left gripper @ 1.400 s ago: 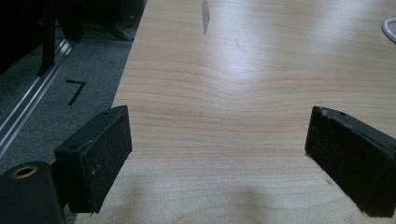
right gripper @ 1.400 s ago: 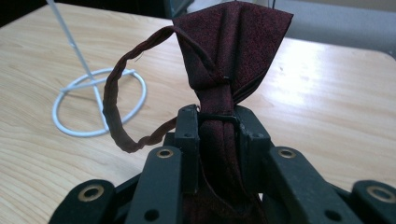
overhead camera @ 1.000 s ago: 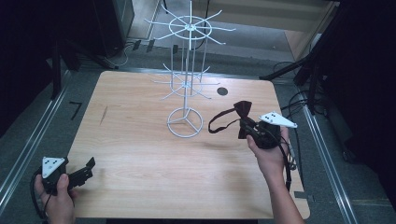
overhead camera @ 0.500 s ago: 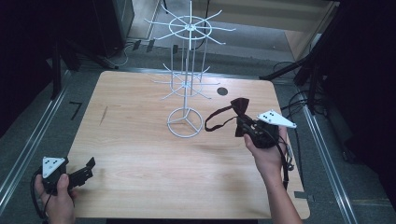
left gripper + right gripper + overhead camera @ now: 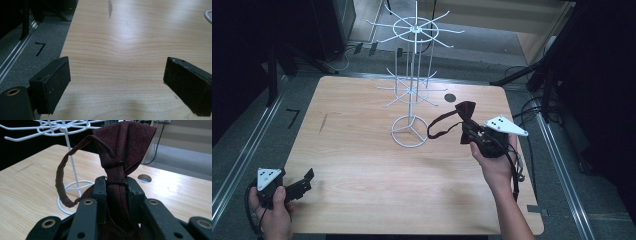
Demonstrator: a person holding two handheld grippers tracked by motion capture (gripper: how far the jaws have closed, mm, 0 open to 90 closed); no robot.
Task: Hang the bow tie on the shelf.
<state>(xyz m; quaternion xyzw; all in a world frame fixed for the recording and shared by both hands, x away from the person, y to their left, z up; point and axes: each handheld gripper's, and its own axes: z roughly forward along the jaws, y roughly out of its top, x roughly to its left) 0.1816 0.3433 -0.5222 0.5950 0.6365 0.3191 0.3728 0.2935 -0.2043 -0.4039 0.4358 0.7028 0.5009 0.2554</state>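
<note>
While the bow tie [image 5: 122, 152] is clamped at its knot between the closed jaws of the right gripper [image 5: 472, 136], it is held in the air above the table [image 5: 362, 150], just to the right of the white wire rack [image 5: 412, 85], with its strap loop [image 5: 63, 175] hanging free toward the rack's ring base. Hanging the tie on an arm of the rack is judged to be the step in hand. For that to go well, the loop should be kept open and turned to face the tip of a chosen arm, then slid along it past the upturned end before the grip is released; the light rack could be tipped or spun if the arm is pushed sideways, so the approach should be made along the arm's own line. The left gripper [image 5: 117, 82] is held with its jaws wide open and nothing between them, low over the table's near left corner. No containers are seen; every rack arm is bare.
</note>
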